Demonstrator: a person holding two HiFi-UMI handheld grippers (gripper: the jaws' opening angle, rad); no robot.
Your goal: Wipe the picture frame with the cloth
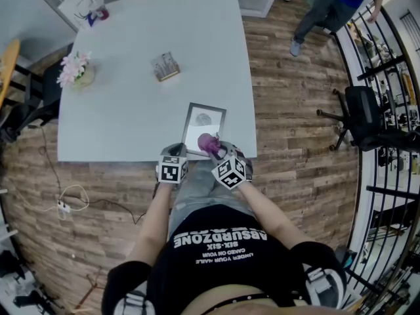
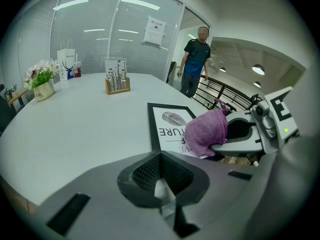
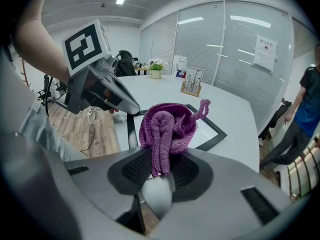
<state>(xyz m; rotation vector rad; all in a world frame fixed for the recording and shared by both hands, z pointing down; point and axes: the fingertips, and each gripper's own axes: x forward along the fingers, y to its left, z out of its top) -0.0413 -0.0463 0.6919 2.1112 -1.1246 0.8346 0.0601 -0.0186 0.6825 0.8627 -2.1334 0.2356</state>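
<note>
Purple knit, the cloth (image 3: 165, 127), is bunched and pinched between the jaws of the right gripper (image 3: 161, 160), which are clamped on its lower folds while the rest stands up above them. The left gripper (image 2: 160, 178) is just beside the right one, on its left. Its jaws are together with nothing between them.

Both grippers sit at the near short end of the picture frame (image 1: 203, 126). The frame lies flat on the grey table (image 1: 125, 120), close to the edge nearest the person. The cloth hangs over the frame's near end, toward its right corner. I cannot tell whether it touches the glass.

The frame's long axis runs straight away from the person, so the unwiped length lies ahead of the cloth. The right gripper is the nearer one (and the only one carrying anything), so a wipe would likely be a push forward along that axis.

Under a fingerprint motif, the print in the frame shows letters ending in "URE". The person's black shirt reads "ABSURDZONE".

Beyond the frame's far end and slightly left stands a small wooden card holder (image 1: 165, 67). Well left of it is a pot of pink flowers (image 1: 76, 71), and a white paper bag (image 1: 79, 5) sits at the far corner. A sheet on the glass wall is too small to read. Far right of the frame, a person (image 1: 328, 5) stands on the wooden floor.
</note>
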